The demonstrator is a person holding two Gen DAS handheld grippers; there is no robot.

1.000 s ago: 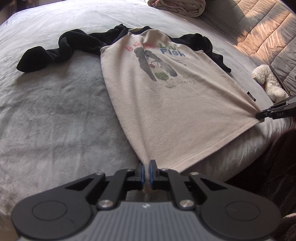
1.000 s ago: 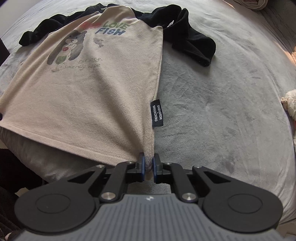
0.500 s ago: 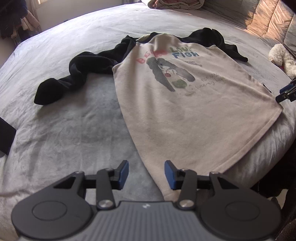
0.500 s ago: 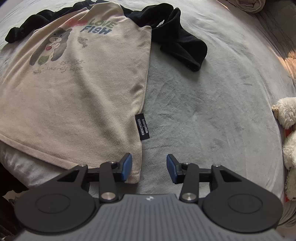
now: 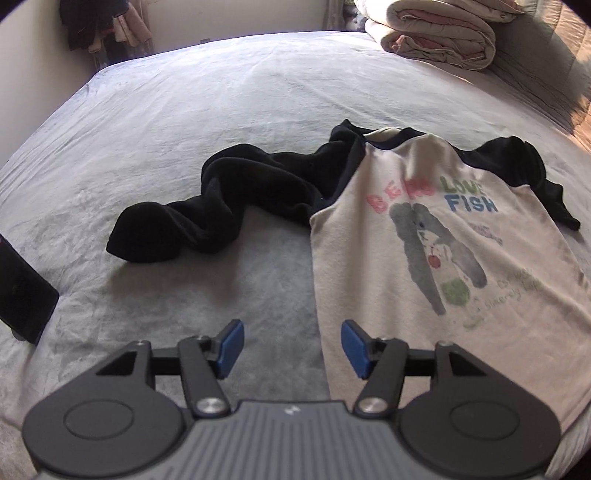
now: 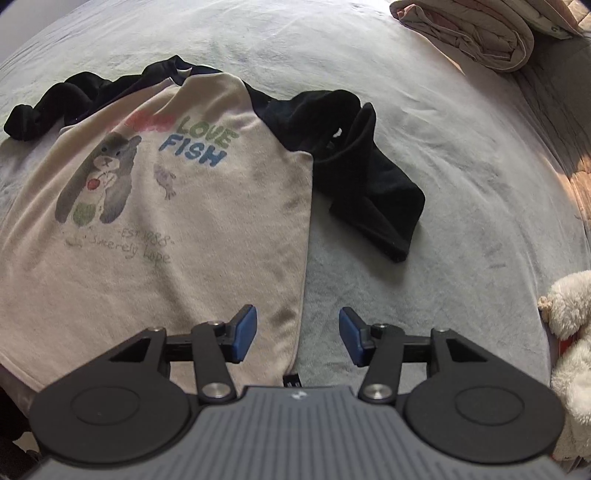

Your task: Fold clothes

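A cream shirt (image 5: 436,266) with black sleeves and a bear print lies face up on the grey bed (image 5: 184,122). Its left black sleeve (image 5: 221,210) is bunched and stretched out to the side. In the right wrist view the same shirt (image 6: 155,229) fills the left half, and its right black sleeve (image 6: 369,181) lies crumpled beside the body. My left gripper (image 5: 291,347) is open over the shirt's left side edge, holding nothing. My right gripper (image 6: 297,334) is open over the shirt's right side edge, nothing between its blue pads (image 6: 243,332).
A folded quilt (image 5: 436,33) lies at the far right of the bed (image 6: 424,92), seen also as the quilt (image 6: 476,33) in the right wrist view. A white plush toy (image 6: 569,332) sits at the right edge. A dark flat object (image 5: 22,291) lies at the left.
Both grippers let go of the shirt's bottom corners, opened, and moved forward up along its side edges. The shirt now rests flat on the bed.
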